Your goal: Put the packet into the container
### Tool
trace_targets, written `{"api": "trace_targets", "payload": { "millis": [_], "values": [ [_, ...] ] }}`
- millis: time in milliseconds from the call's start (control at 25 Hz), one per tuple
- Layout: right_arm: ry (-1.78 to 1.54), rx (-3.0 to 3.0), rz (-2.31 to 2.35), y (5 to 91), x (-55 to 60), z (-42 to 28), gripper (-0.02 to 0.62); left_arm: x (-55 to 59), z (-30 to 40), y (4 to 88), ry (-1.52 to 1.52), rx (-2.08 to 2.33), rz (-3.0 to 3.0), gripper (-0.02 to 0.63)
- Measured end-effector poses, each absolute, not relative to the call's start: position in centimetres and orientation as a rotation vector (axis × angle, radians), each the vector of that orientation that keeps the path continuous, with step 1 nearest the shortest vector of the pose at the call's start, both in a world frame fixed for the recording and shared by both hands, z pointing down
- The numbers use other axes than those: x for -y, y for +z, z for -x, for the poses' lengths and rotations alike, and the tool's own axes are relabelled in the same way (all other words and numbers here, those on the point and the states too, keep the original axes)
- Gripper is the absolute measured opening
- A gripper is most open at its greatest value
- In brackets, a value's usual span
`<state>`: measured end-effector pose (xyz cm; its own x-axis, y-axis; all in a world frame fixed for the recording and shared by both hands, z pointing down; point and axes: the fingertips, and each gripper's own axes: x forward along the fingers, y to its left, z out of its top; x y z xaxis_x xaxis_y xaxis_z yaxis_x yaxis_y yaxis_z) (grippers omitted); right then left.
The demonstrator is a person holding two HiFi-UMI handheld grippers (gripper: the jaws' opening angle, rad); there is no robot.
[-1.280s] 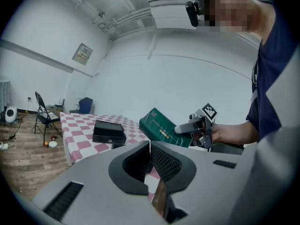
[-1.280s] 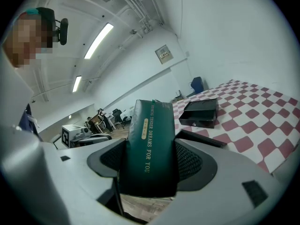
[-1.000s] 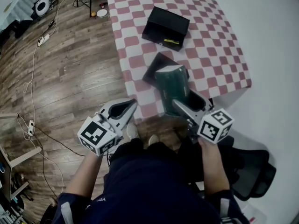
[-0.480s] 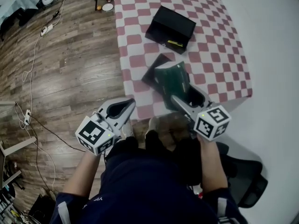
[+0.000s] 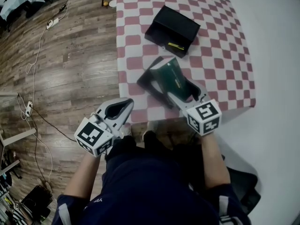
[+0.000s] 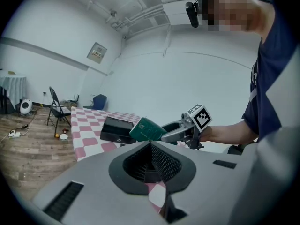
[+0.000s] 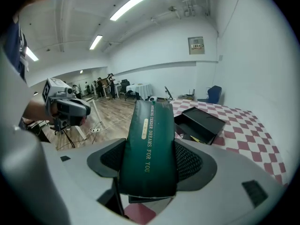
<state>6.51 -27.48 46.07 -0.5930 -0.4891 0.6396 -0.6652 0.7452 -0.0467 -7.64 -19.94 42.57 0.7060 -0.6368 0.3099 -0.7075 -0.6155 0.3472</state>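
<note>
Holding right gripper (image 5: 177,89) out over near edge of checkered cloth (image 5: 225,55), jaws clamped on packet (image 5: 169,73): dark green, glossy, gold lettering along its face, lifted clear of cloth, apart from open black container (image 5: 172,25). Carrying left gripper (image 5: 123,108) low beside cloth's corner, over wooden floor (image 5: 70,78), jaws pressed together, empty.

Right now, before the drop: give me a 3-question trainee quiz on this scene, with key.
1. True or false: the left gripper has its jaws together on nothing.
2. The right gripper is shut on: A) a dark green packet; B) a black lid; C) nothing.
3. Short answer: is the packet inside the open black container yet?
Key: 1 true. 2 A. 3 no: it is held over the checked cloth, on the person's side of the container.
</note>
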Motion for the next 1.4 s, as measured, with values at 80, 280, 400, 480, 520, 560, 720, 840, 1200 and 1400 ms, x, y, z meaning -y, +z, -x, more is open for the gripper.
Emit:
{"api": "trace_targets", "payload": {
  "millis": [80,280,400,480,520,560,720,840,1200,1400],
  "values": [
    [0.334,2.312,-0.822,47.0,27.9,-6.4,0.337,20.4,7.2,42.7,0.221,1.053,-2.457,0.028],
    [0.267,2.275,-0.715,49.5,28.0,-5.5,0.337,21.2,6.3,43.1,0.229,1.094,-2.426,0.028],
    [0.238,2.247,-0.667,51.2,27.9,-5.2,0.337,21.5,6.0,43.5,0.232,1.11,-2.407,0.028],
    [0.22,2.227,-0.638,52.1,27.9,-5.0,0.337,21.6,5.9,43.7,0.234,1.117,-2.392,0.028],
    [0.21,2.215,-0.624,52.6,27.8,-5.0,0.337,21.7,5.9,43.8,0.236,1.12,-2.39,0.028],
    [0.2,2.203,-0.612,53.1,27.7,-5.0,0.337,21.7,5.9,43.9,0.238,1.123,-2.389,0.028],
    [0.184,2.173,-0.58,54.5,27.3,-4.8,0.337,21.6,5.8,44.4,0.247,1.124,-2.373,0.028],
    [0.18,2.146,-0.573,55.6,27.2,-4.7,0.337,21.7,5.6,44.6,0.243,1.121,-2.37,0.028],
    [0.188,2.102,-0.548,58.6,26.9,-4.5,0.337,21.6,5.7,45.2,0.251,1.116,-2.365,0.028],
    [0.179,2.083,-0.539,59.3,27.0,-4.5,0.339,21.3,5.7,45.4,0.248,1.116,-2.364,0.028]
  ]
}}
